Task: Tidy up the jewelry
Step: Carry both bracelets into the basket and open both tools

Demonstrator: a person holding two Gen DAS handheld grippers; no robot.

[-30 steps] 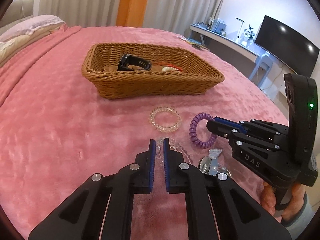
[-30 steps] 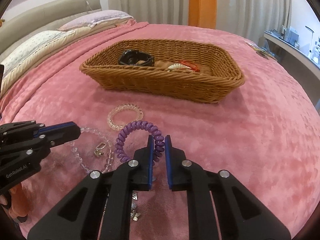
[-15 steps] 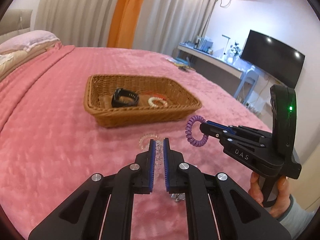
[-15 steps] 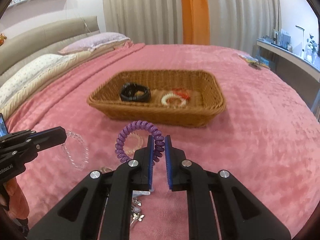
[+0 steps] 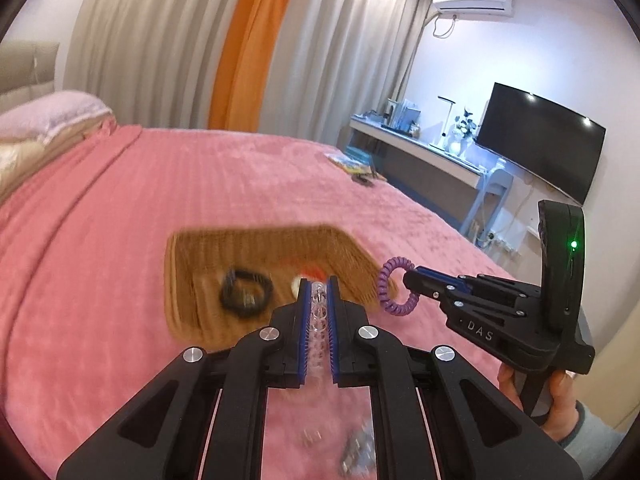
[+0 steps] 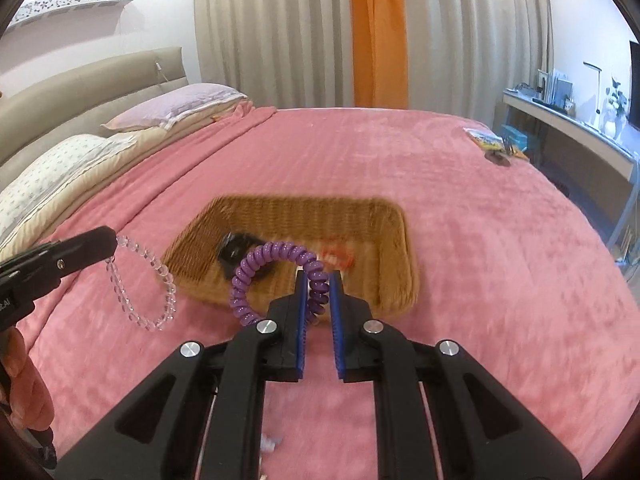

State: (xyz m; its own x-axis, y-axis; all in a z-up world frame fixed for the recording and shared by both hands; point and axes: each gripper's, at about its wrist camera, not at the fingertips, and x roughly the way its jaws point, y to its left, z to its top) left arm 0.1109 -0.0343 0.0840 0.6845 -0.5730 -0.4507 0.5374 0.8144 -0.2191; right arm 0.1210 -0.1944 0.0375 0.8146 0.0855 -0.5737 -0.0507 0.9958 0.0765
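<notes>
Clear bead bracelet (image 6: 144, 284) clenched in left tongs (image 5: 319, 292), purple coil bracelet (image 6: 276, 276) in right tongs (image 6: 319, 280), above basket (image 6: 384, 216).

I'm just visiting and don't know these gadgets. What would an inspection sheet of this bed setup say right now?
Surface: pink bedspread, no hard table.
Job's things: wicker basket holding a black watch and a red and white bracelet; clear bead bracelet; purple coil bracelet.
Clutter: small metal trinkets on the bedspread, blurred; booklet at the far edge.
Grippers: left gripper shut on the clear bead bracelet; right gripper shut on the purple coil bracelet; both lifted near the basket.
Cables: cord below the air conditioner.
Surroundings: curtains, pillows, desk, television.
</notes>
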